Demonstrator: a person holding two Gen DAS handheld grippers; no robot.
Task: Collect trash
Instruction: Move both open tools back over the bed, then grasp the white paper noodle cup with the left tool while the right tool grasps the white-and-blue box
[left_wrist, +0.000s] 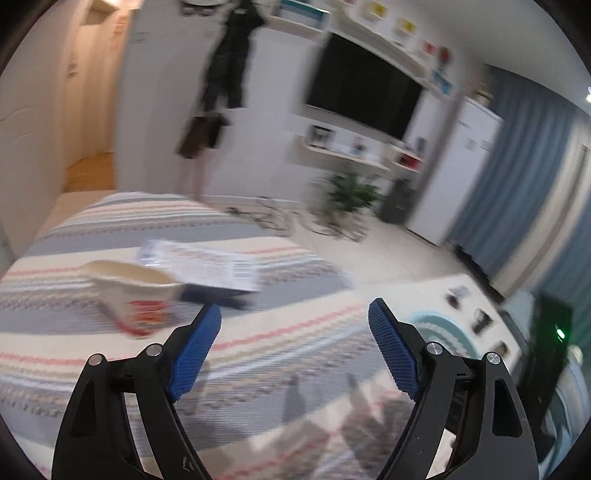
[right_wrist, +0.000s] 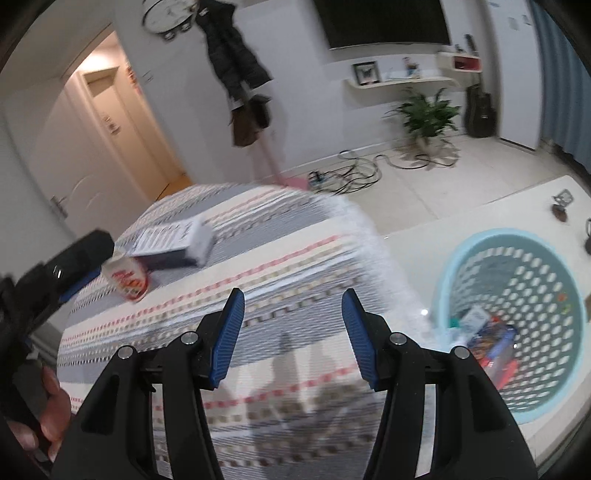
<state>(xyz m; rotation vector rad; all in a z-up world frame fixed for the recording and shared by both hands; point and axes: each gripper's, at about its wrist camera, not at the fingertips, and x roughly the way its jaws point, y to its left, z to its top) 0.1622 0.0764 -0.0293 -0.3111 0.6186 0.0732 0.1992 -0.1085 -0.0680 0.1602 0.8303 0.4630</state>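
A paper cup (left_wrist: 135, 299) with a red print lies on its side on the striped cloth, with a white and blue box (left_wrist: 207, 271) just behind it. My left gripper (left_wrist: 295, 314) is open and empty, a little right of the cup. In the right wrist view the cup (right_wrist: 127, 278) and the box (right_wrist: 173, 242) lie at the left. My right gripper (right_wrist: 293, 299) is open and empty over the cloth. A light blue perforated basket (right_wrist: 517, 266) with some wrappers inside stands on the floor at the right. My left gripper's body shows at the left edge of that view.
The striped cloth (right_wrist: 258, 258) covers a raised surface whose edge drops beside the basket. Cables (right_wrist: 354, 170) and a potted plant (right_wrist: 424, 114) are on the tiled floor beyond. A TV, shelves and a hung coat are on the far wall.
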